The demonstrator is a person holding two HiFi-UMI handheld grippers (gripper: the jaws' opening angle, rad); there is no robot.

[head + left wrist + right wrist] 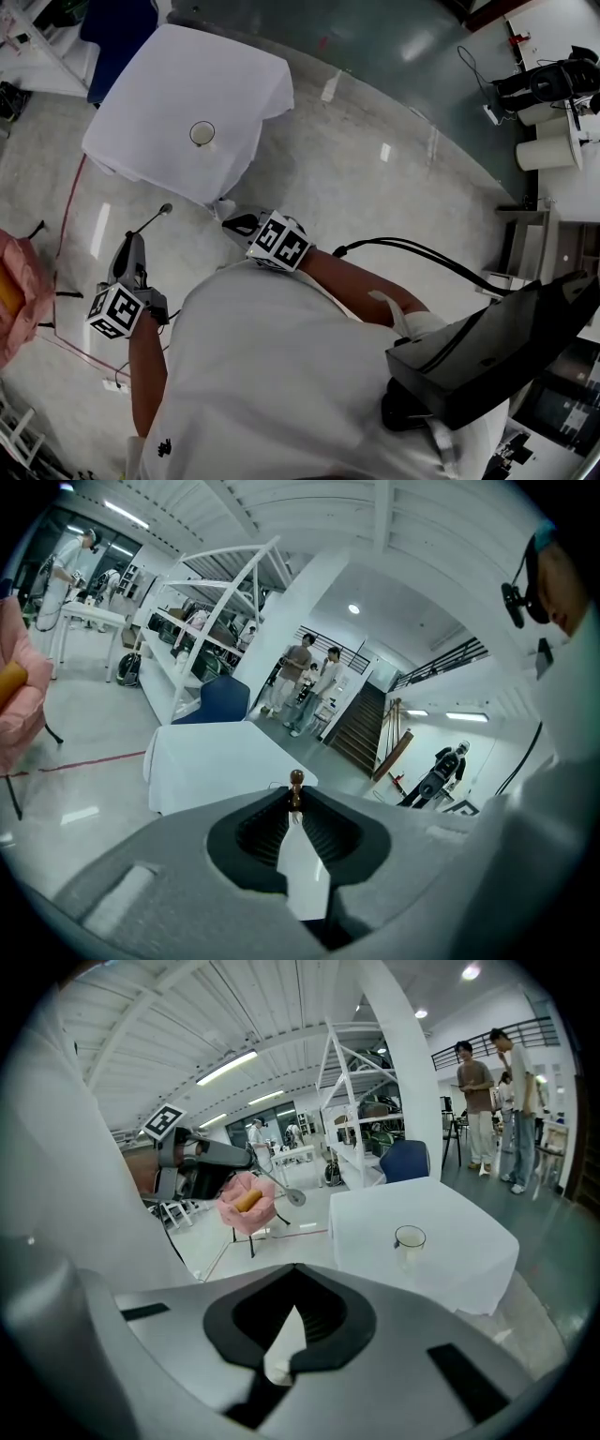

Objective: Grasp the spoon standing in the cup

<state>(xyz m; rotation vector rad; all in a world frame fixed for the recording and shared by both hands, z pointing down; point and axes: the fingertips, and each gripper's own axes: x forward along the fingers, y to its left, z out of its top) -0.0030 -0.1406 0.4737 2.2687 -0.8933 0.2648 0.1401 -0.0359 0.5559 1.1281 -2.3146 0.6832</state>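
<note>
A glass cup (202, 134) stands alone on the white-clothed table (234, 75), with nothing showing inside it; it also appears in the right gripper view (410, 1237). My left gripper (130, 246) is shut on the spoon (152, 220), whose bowl sticks out ahead toward the table, well short of the cup. In the left gripper view the spoon (296, 782) shows end-on between the closed tips of the left gripper (294, 797). My right gripper (238, 223) hovers near the table's near corner; in its own view the right gripper (295, 1267) has its tips together and holds nothing.
A pink seat with an orange object (246, 1202) stands on the floor at the left. A blue chair (117, 37) and white racks (202, 621) are behind the table. People (309, 682) stand farther off. A red line (70, 211) crosses the glossy floor.
</note>
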